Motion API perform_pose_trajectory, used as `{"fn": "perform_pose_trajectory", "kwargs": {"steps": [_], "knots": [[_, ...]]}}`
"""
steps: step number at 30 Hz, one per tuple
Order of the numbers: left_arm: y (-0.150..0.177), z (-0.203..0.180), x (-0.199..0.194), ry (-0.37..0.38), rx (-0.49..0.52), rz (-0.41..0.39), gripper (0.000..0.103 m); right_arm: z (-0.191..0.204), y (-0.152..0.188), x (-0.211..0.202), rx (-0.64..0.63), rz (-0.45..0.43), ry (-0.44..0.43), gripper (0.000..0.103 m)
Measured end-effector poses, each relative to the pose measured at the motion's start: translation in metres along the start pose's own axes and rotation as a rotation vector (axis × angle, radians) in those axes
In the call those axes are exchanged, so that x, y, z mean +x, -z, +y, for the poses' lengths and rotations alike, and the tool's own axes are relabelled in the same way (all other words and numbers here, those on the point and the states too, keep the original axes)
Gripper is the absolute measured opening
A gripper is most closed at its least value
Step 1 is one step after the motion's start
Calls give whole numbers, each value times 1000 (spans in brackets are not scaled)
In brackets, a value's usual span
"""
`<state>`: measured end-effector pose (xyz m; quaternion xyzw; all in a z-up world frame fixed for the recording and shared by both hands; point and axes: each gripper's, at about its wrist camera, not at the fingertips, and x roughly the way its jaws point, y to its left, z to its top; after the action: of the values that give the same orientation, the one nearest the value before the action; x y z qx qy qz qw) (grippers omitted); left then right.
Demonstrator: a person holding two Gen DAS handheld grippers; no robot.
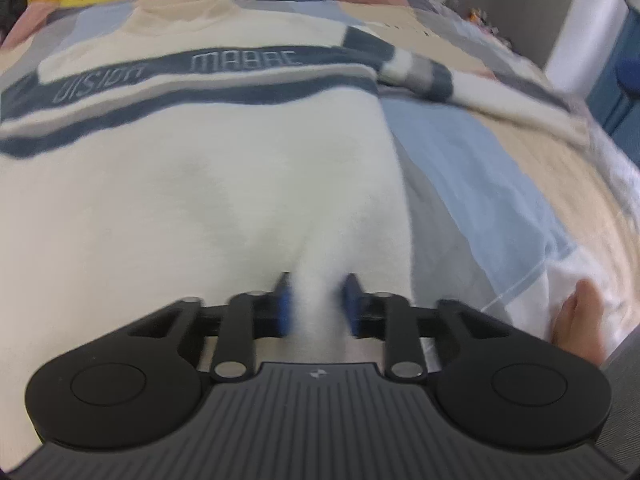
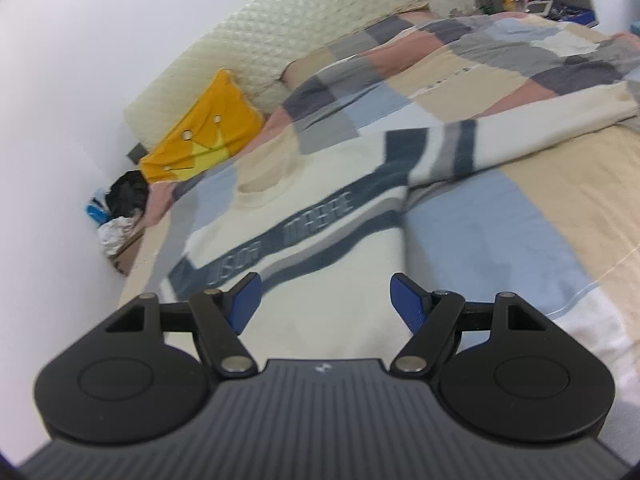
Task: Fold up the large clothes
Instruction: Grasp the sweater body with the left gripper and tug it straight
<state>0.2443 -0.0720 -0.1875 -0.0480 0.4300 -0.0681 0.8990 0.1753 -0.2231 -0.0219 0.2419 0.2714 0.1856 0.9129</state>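
Item: cream sweater (image 1: 192, 184) with navy chest stripes, spread flat on the patchwork quilt (image 2: 500, 216) of the bed. Your left gripper (image 1: 318, 304) pinches a ridge of its hem. Your right gripper (image 2: 326, 304) hangs released, jaws wide, above the hem. Yellow cushion (image 2: 200, 136) at the headboard.

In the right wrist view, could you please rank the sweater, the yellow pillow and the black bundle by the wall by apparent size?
1. Sweater, largest, though it lies nearest the camera.
2. Yellow pillow.
3. Black bundle, smallest, but partly hidden and farthest away.
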Motion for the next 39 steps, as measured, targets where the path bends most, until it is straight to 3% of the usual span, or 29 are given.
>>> {"fn": "perform_pose_trajectory", "kwargs": {"steps": [5,11,15,19,24,28,35,38,39], "knots": [[-8,36,-13,101,-166,6,16,31,-3,3,-29,32,-50,74],[-12,97,-32,270,-443,-8,15,42,-28,15,-73,76,-137,73],[-15,129,-37,351,-590,-16,15,23,-35,38,-55,113,-83,74],[-18,146,-36,361,-668,-16,15,-9,-15,66,79,198,-55,74],[-15,166,-31,374,-771,-11,15,-39,33,100,287,341,-57,73],[-16,174,-26,378,-798,-10,15,-42,62,114,397,406,-138,68],[-17,183,-21,389,-844,-11,15,-37,92,128,503,491,-176,67],[-18,185,-20,389,-846,-5,15,-37,106,133,618,518,-256,67],[-18,184,-21,384,-833,-5,15,-35,109,134,654,523,-298,63]]}}
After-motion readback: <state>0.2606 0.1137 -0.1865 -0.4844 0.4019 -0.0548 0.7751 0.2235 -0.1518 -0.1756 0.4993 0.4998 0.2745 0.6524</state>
